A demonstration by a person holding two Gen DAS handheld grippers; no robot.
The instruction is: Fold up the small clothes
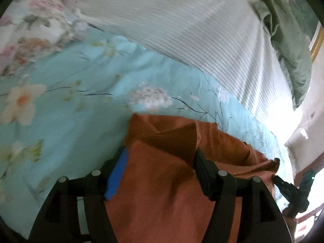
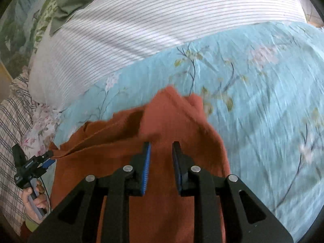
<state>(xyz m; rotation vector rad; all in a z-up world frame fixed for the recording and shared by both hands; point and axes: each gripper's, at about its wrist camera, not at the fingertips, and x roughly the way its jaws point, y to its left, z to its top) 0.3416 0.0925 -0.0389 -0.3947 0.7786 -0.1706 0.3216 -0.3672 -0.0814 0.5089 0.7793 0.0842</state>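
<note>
Both tools reach forward low over the bed, fingers pointing toward the pillows. The left hand-held gripper (image 1: 160,162) has its fingers spread wide with the rust-orange garment (image 1: 172,174) bunched between them; whether it pinches the cloth I cannot tell. The right hand-held gripper (image 2: 161,158) shows a narrow gap between its blue-ribbed pads (image 2: 146,168), the garment (image 2: 162,125) beneath them; whether cloth is caught cannot be told either. In the right view the other tool's tip touches the garment's left edge, a bare hand (image 2: 34,198) on its handle. The garment is a soft, finely woven fabric, creased into peaked folds, lying on the wrinkled turquoise floral bedsheet (image 2: 263,101). Beyond lies a white, thinly striped pillow (image 2: 151,20) and a green cloth (image 1: 287,46).
</note>
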